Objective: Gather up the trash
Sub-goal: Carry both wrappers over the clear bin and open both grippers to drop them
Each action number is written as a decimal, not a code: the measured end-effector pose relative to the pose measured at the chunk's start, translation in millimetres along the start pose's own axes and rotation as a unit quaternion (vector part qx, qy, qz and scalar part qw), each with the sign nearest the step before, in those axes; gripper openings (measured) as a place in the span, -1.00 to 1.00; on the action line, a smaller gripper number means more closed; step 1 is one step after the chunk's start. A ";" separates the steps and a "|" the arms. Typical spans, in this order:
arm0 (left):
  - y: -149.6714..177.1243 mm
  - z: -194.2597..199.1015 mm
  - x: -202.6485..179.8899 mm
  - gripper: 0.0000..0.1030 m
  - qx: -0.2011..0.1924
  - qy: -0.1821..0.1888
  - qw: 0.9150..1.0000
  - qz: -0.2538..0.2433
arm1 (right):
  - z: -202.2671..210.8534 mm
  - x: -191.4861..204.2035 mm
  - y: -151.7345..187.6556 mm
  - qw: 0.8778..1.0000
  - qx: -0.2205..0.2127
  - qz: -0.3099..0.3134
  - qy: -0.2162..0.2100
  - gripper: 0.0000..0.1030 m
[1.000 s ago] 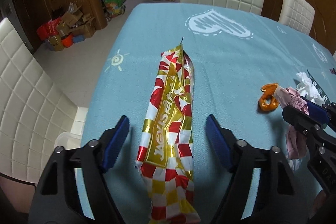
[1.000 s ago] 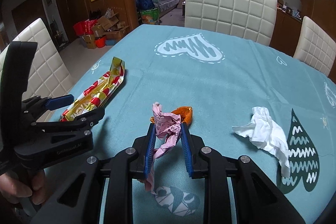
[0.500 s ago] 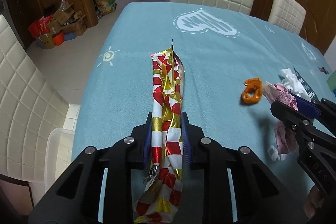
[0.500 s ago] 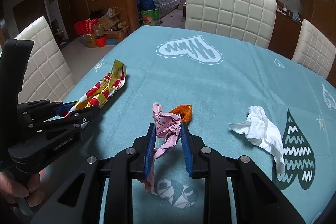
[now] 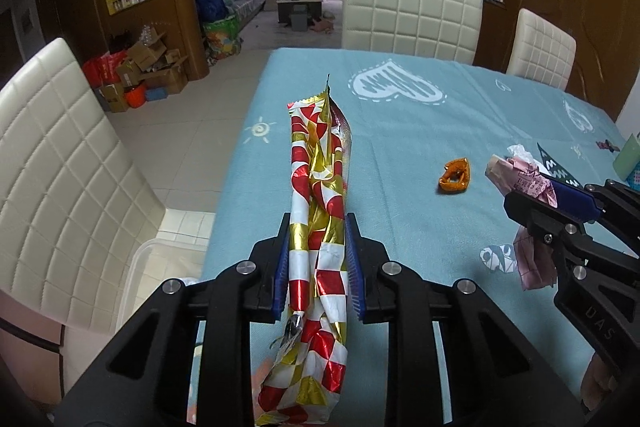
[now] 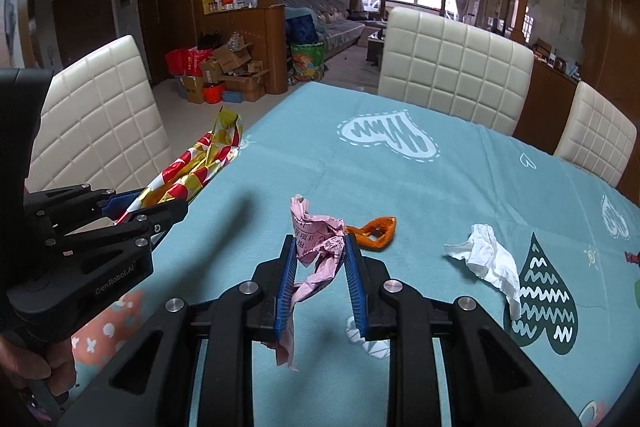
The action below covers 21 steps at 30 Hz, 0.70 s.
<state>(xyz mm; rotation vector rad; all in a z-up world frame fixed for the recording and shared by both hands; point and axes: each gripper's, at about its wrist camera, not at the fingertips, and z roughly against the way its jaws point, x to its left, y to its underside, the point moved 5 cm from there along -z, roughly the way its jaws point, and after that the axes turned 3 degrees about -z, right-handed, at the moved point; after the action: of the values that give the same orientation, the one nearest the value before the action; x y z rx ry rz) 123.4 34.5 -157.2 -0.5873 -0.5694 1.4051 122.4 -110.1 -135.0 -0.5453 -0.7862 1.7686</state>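
Observation:
My left gripper is shut on a long red, gold and white snack wrapper and holds it lifted above the blue tablecloth; the wrapper also shows in the right wrist view. My right gripper is shut on a crumpled pink paper, held above the table; it shows in the left wrist view too. An orange peel and a crumpled white tissue lie on the cloth.
White padded chairs stand at the left and far side of the table. A clear plastic bin sits on the floor beside the table's left edge. Cardboard boxes lie far left.
My left gripper closed on the snack wrapper and lifted it off the cloth. My right gripper rose a little, still holding the pink paper.

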 end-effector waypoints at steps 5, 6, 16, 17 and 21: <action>12.1 23.6 14.0 -0.50 -0.010 -0.017 1.000 0.016 | 11.7 22.6 3.0 1.000 -0.005 0.017 -0.016 -0.53; 15.2 27.8 18.4 -0.50 -0.011 -0.022 0.999 0.020 | 13.3 29.2 3.6 1.000 -0.006 0.022 -0.021 -0.53; 37.1 54.4 62.3 -0.50 -0.016 -0.065 0.996 0.063 | 16.9 84.2 4.7 0.996 -0.008 0.065 -0.066 -0.53; 38.9 56.2 65.8 -0.50 -0.016 -0.068 0.995 0.066 | 16.8 88.5 4.4 0.995 -0.008 0.068 -0.069 -0.53; 45.9 62.3 79.4 -0.50 -0.015 -0.080 0.994 0.078 | 14.7 104.5 0.0 0.993 -0.010 0.079 -0.082 -0.53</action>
<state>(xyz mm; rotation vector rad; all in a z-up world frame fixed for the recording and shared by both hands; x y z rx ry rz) 54.2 119.6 -141.1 -0.5555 -0.6860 1.6037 78.7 -14.7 -123.6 -0.4904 -0.8958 1.9732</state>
